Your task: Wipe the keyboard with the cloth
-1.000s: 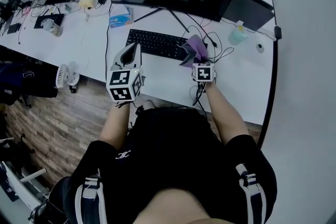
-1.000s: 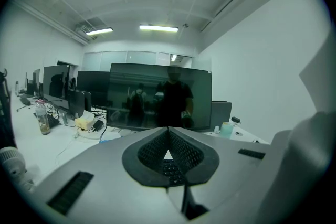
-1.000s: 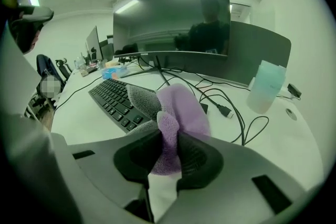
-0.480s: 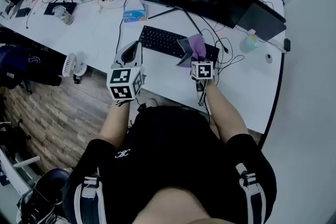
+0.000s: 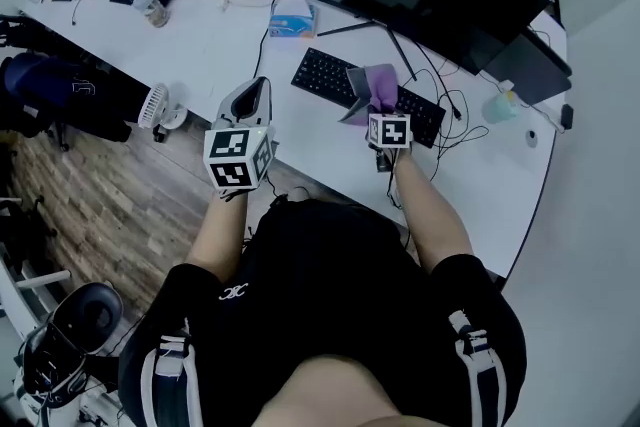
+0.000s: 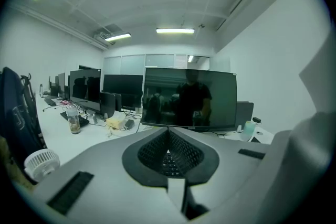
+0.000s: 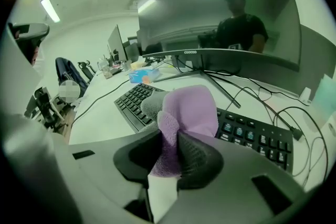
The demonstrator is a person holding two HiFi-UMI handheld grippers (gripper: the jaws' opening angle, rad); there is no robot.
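Between the right gripper (image 7: 170, 157) fingers (image 7: 198, 157): purple cloth (image 7: 186, 113), pinched by one bunched edge, the rest flopping forward past the tips. Just beyond and below those tips is the black keyboard (image 7: 252, 136) on the white worktop (image 7: 105, 113). The cloth sits over its middle keys; can't tell if it touches them. Left gripper (image 6: 168, 152) is well off to the left of that, fingers (image 6: 149, 152) pressed together at the tips, nothing held, near the front worktop edge. Cloth looks light, soft and limp, so it won't slip from a bunched fold, but the loose flap will likely drag and tuck under on a stroke. Best hold is where it is now, on the gathered edge. Keyboard looks light and may slide, so use light pressure. Wiping seems barely begun.
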